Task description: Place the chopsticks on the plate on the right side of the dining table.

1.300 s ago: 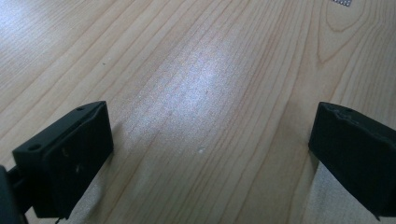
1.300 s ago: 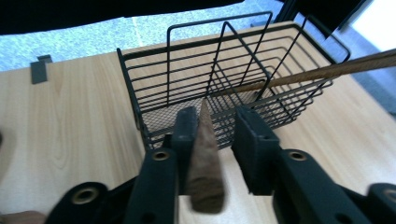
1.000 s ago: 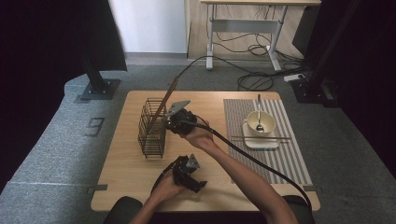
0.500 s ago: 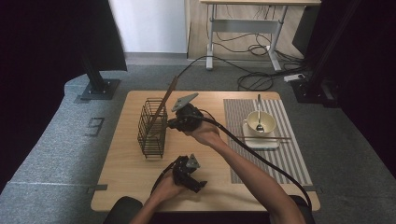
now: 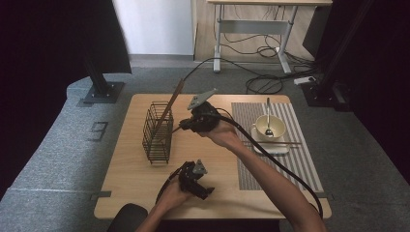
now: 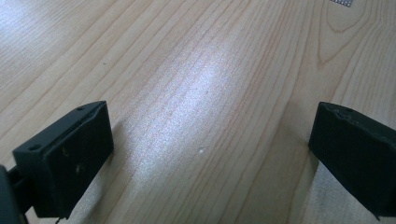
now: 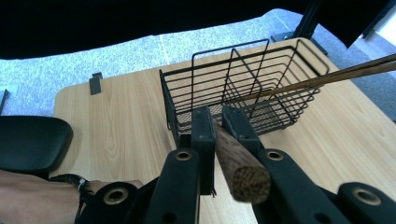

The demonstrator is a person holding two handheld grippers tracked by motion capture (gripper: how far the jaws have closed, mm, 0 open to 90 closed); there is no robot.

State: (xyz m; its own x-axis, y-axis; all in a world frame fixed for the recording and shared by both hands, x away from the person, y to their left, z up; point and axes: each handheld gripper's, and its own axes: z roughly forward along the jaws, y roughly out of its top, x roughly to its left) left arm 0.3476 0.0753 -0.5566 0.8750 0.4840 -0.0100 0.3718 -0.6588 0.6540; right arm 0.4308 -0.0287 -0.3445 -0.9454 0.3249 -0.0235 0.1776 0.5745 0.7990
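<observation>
A person sits at a pale wooden counter (image 5: 145,193) and holds a claw tool in each hand. Nearest the person, the left claw (image 5: 205,193) rests low on the counter near its front edge. In the left gripper view its two black jaws stand wide apart with bare wood grain between them, so it is open and holds nothing.

Farther in, near the middle of the counter, the right claw (image 5: 183,126) is closed on the thick end of a long, round, brown wooden stick (image 7: 236,165). In the right gripper view the two jaws press against the stick's sides, and its cut end points back at the camera.

Just past that claw stands a tall black wire basket (image 5: 158,131), upright on the left half of the counter. The stick's far end passes through the basket's open top and leans against its rim. A second thin wooden stick (image 7: 327,74) already leans inside the basket.

Judging from this, the placing is nearly done: the stick is in the basket but not yet released.

Well to the right, on a grey striped placemat (image 5: 300,164), a cream bowl (image 5: 270,127) holds a metal spoon (image 5: 268,121), and a pair of brown chopsticks (image 5: 278,142) lies across a white dish in front of it.
</observation>
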